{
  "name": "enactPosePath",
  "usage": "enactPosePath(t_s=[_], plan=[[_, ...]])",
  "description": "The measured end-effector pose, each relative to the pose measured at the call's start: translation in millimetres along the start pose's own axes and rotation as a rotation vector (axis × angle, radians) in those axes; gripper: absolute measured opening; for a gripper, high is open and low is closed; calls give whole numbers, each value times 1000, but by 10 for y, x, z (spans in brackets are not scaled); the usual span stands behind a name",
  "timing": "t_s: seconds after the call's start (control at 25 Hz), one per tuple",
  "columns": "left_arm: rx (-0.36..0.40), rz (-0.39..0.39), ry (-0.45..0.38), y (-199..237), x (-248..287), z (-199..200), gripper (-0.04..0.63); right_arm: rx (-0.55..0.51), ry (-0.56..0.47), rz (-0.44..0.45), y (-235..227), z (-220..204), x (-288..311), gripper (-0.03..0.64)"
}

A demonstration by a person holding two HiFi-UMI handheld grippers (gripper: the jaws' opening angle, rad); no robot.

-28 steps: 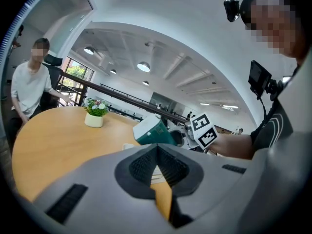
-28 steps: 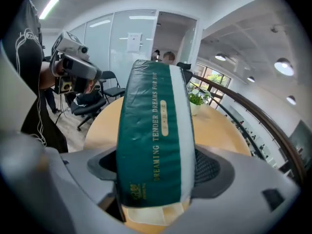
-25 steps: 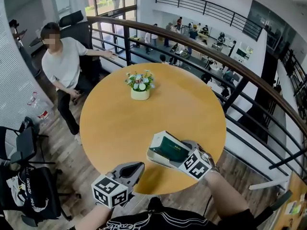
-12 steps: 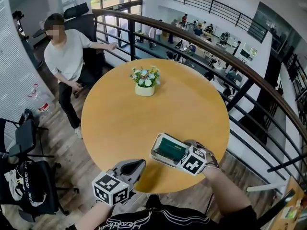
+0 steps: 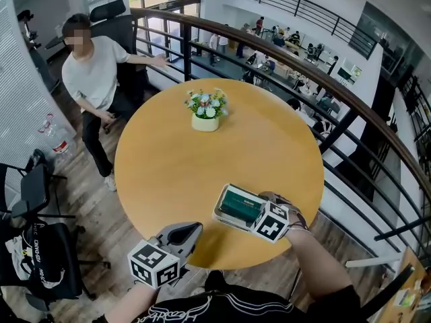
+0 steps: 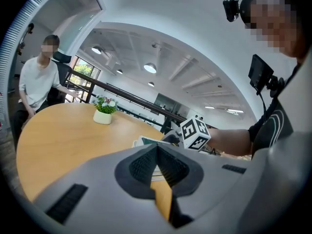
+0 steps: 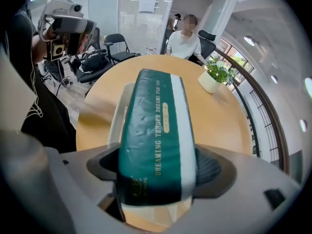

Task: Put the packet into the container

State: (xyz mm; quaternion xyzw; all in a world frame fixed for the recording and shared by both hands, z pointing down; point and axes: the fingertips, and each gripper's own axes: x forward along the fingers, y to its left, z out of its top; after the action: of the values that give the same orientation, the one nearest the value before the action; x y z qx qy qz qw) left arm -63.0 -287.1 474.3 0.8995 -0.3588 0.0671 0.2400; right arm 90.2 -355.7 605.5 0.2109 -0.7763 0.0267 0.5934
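Note:
A dark green packet (image 7: 156,126) with a white stripe and gold print lies lengthwise between the jaws of my right gripper (image 7: 158,174), which is shut on it. In the head view the packet (image 5: 239,205) sits low in a shallow white container (image 5: 220,215) on the round wooden table (image 5: 175,160), near its front right. The container's rim (image 7: 117,116) shows just under the packet's left side. Whether the packet rests on the container's floor is hidden. My left gripper (image 5: 183,233) hovers at the table's front edge, left of the container, shut and holding nothing (image 6: 157,147).
A small white pot of flowers (image 5: 205,113) stands at the far side of the table. A person in a white shirt (image 5: 91,73) sits beyond the table's left. Office chairs (image 5: 34,194) stand on the floor at left, and a curved railing (image 5: 350,106) runs behind the table.
The packet has levelled out and dropped slightly into the white container, still in my right gripper. My left gripper has stayed at the table's front edge.

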Motion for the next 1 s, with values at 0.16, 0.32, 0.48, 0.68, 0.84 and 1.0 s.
enactPosePath(t_s=[0.16, 0.32, 0.48, 0.68, 0.84, 1.0], plan=[[4, -1, -2, -8, -3, 5, 5, -2, -11, 2, 7, -21, 14, 413], [0, 3, -6, 15, -16, 10, 5, -2, -51, 2, -9, 36, -24, 430], [-7, 3, -5, 39, -25, 7, 5, 37, -87, 37, -13, 113, -72, 430], [-12, -6, -4, 40, -18, -7, 5, 83, -113, 36, -29, 119, -90, 430], [-10, -15, -2, 20, -1, -13, 5, 197, -211, 1, -109, 151, -174, 430], [0, -32, 1, -30, -7, -18, 5, 295, -349, -63, -158, 236, -421, 428]])
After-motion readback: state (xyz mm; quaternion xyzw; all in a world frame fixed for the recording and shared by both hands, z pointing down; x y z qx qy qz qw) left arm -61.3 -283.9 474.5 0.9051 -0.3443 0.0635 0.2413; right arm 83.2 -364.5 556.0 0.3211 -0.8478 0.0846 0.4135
